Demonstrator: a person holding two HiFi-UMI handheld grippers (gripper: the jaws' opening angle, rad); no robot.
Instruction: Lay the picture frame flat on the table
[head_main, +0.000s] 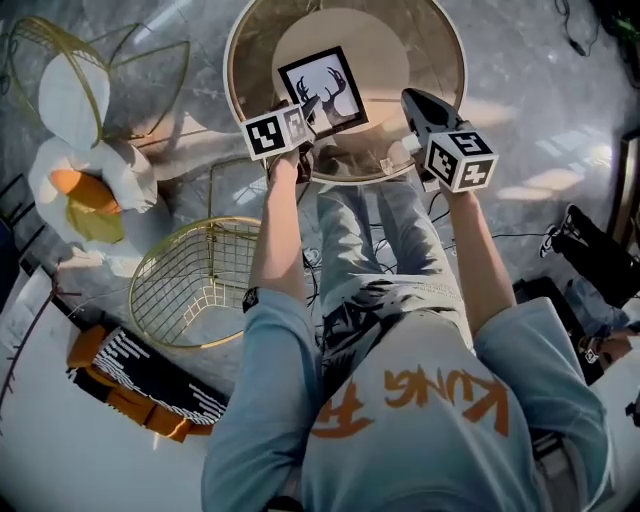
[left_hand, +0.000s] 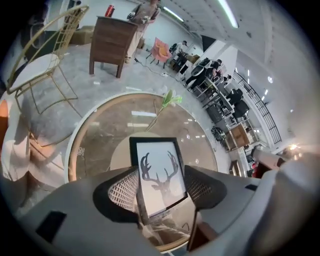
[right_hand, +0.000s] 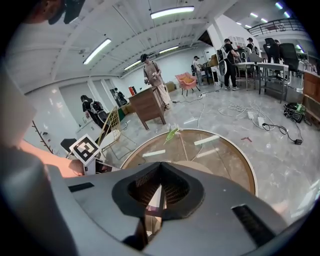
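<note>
While the picture frame (head_main: 322, 90) rests on the glass table (head_main: 430, 60), left claw (left_hand: 160, 172) gapes around it, right claw (right_hand: 160, 172) closed.

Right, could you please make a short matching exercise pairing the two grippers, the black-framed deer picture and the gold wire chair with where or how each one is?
Things:
1. black-framed deer picture
2. left gripper
3. right gripper
4. gold wire chair

Place or state:
A. jaws together
B. on the floor
C. jaws apart
D. on the round glass table

Pairs: 1-D, 2-C, 3-A, 4-B
</note>
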